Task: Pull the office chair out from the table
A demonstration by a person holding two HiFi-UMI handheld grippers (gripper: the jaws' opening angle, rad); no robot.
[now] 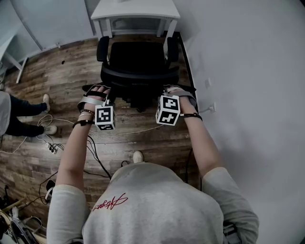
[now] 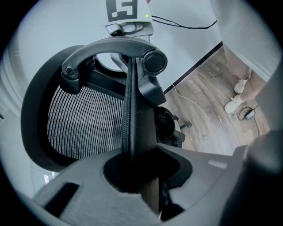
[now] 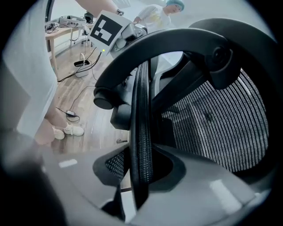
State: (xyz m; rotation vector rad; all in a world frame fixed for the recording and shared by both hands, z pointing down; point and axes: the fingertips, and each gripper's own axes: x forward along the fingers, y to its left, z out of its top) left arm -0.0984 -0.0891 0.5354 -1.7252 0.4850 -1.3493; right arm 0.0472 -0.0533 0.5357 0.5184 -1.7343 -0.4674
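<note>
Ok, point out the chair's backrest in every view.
Head view: the backrest sits upper centre, seen from above as a dark curved band.
Left gripper view: its edge runs up the middle, with the mesh to the left.
Right gripper view: its edge runs up the middle, with the mesh to the right.
Shared landmark: the wooden floor.

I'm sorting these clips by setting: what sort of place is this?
Probably an office or lab room: a black mesh office chair at a white table, wood-look floor strewn with cables.
</note>
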